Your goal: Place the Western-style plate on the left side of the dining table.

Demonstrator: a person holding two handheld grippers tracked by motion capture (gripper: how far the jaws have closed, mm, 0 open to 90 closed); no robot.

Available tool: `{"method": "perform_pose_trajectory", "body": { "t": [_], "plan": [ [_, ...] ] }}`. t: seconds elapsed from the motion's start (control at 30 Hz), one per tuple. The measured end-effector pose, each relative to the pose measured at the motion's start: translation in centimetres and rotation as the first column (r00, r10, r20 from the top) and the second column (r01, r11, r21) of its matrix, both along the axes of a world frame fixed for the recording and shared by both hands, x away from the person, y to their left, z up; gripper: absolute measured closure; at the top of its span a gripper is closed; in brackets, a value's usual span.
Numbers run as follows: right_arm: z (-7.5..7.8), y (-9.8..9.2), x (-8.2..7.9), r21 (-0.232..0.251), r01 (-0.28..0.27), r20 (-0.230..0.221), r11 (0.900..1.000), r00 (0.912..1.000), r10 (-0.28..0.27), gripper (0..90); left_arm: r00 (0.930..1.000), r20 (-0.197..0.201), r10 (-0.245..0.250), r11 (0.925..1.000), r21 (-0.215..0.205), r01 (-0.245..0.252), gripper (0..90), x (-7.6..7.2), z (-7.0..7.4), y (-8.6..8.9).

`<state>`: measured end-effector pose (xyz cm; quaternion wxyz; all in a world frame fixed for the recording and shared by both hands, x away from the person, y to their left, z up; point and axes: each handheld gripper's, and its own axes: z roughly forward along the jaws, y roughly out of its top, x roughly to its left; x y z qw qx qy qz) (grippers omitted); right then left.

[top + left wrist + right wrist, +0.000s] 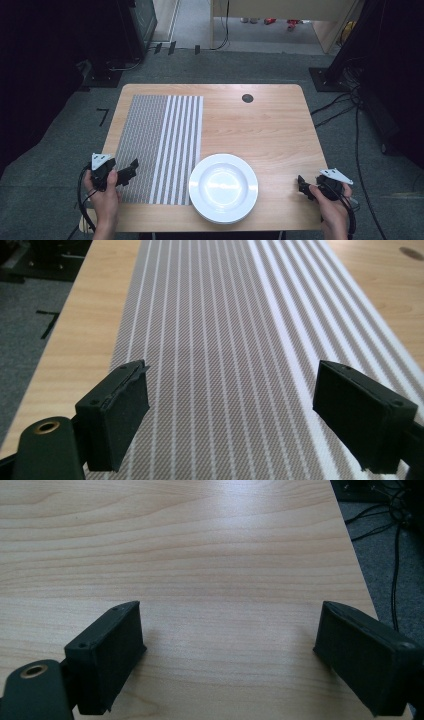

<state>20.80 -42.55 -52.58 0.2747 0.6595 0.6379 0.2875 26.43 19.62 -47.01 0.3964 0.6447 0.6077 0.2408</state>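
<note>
White plate (223, 187) sits bare on the wooden table (270, 125), beside a striped placemat (162, 145). Left gripper (231, 415) gapes wide over the placemat. Right gripper (229, 655) gapes wide over bare wood.

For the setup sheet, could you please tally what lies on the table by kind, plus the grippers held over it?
Striped placemat: 1
White plate: 1
Grippers: 2, the left gripper and the right gripper, both open with nothing between their jaws
Total: 4

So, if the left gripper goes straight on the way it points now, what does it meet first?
Probably only the striped placemat under the open left gripper. Nothing stands on the mat ahead, though depth is hard to judge.
</note>
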Motion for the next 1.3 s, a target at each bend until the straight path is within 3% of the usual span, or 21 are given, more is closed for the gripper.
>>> {"method": "perform_pose_trajectory", "body": {
  "t": [0.13, 0.23, 0.47, 0.6, 0.8, 1.1, 1.2, 1.3],
  "plan": [
    [0.0, 0.2, 0.0, 0.001, 0.016, 0.0, 1.0, 0.9999, -0.016, 11.5, 0.9998, 0.016, -0.014, 0.9998, -0.013, 0.014, 14.7, 0.7, 0.3, -1.2],
    [0.0, 0.1, 0.1, 0.001, 0.017, 0.0, 1.0, 0.9999, -0.017, 11.4, 0.9993, 0.036, -0.012, 0.9994, 0.034, 0.01, 14.7, 1.3, 0.5, -2.4],
    [0.0, 0.1, 0.2, 0.0, 0.014, 0.001, 1.0, 0.9999, -0.014, 11.3, 0.9976, 0.061, -0.033, 0.9994, 0.007, 0.033, 14.8, 2.3, 0.8, -4.2],
    [0.0, 0.1, 0.2, 0.001, 0.015, 0.001, 1.0, 0.9999, -0.015, 11.3, 0.9962, 0.053, -0.069, 0.9976, 0.006, 0.069, 14.8, 2.2, 0.3, -5.0],
    [0.0, 0.2, 0.3, 0.0, 0.025, 0.0, 1.0, 0.9997, -0.025, 10.4, 0.9935, 0.045, -0.105, 0.9936, -0.038, 0.107, 14.8, 2.1, 0.0, -5.8],
    [0.1, 0.5, 0.5, 0.013, 0.052, -0.006, 0.999, 0.9986, -0.052, 12.9, 0.9801, 0.051, -0.192, 0.9782, -0.071, 0.195, 14.8, 1.4, 0.3, -7.6],
    [0.7, 0.6, 0.3, 0.045, 0.059, 0.028, 0.997, 0.9978, -0.061, 13.9, 0.9749, 0.051, -0.216, 0.9723, -0.079, 0.22, 14.8, 1.1, 0.3, -8.2],
    [1.3, 1.0, 0.2, 0.037, 0.057, 0.062, 0.998, 0.9964, -0.059, 13.9, 0.9704, 0.049, -0.236, 0.9679, -0.076, 0.24, 14.8, 0.9, 0.2, -8.8]
  ]
}}
